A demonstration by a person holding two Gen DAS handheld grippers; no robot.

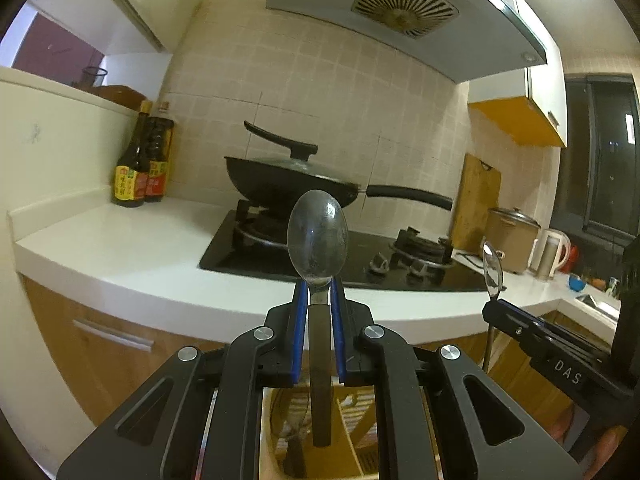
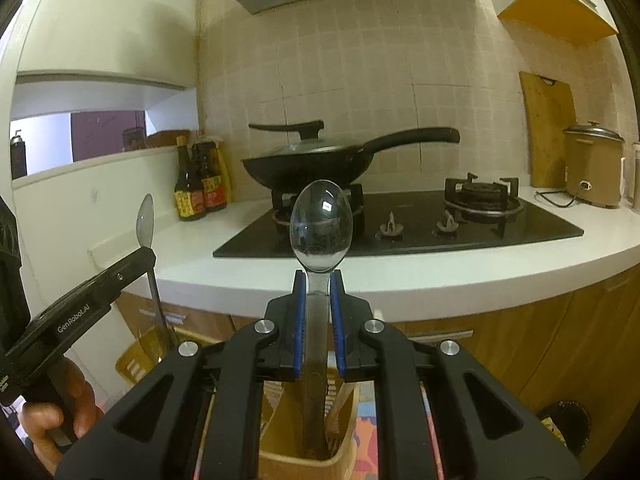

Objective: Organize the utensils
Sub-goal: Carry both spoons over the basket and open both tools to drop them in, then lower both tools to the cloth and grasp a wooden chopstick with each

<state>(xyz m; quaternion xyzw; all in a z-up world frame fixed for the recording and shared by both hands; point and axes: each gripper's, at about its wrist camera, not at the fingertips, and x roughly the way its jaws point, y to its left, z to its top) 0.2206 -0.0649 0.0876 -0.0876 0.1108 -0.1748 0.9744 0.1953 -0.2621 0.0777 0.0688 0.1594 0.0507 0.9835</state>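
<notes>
My left gripper (image 1: 319,288) is shut on a metal spoon (image 1: 318,240) with a dark handle, held upright with its bowl up. Its handle hangs over a tan slotted utensil holder (image 1: 352,412) below. My right gripper (image 2: 319,280) is shut on a second metal spoon (image 2: 321,226), also upright, with its handle down inside the tan utensil holder (image 2: 280,456), where a fork (image 2: 334,442) shows. The right gripper and its spoon (image 1: 492,270) show at the right of the left wrist view. The left gripper's spoon (image 2: 145,220) shows at the left of the right wrist view.
A white counter (image 1: 120,256) with a black gas hob (image 2: 440,224) lies ahead, with a lidded wok (image 2: 312,160) on the left burner. Sauce bottles (image 1: 138,172) stand at the left. A cutting board (image 2: 548,128), rice cooker (image 2: 594,164) and kettle (image 1: 552,252) stand at the right.
</notes>
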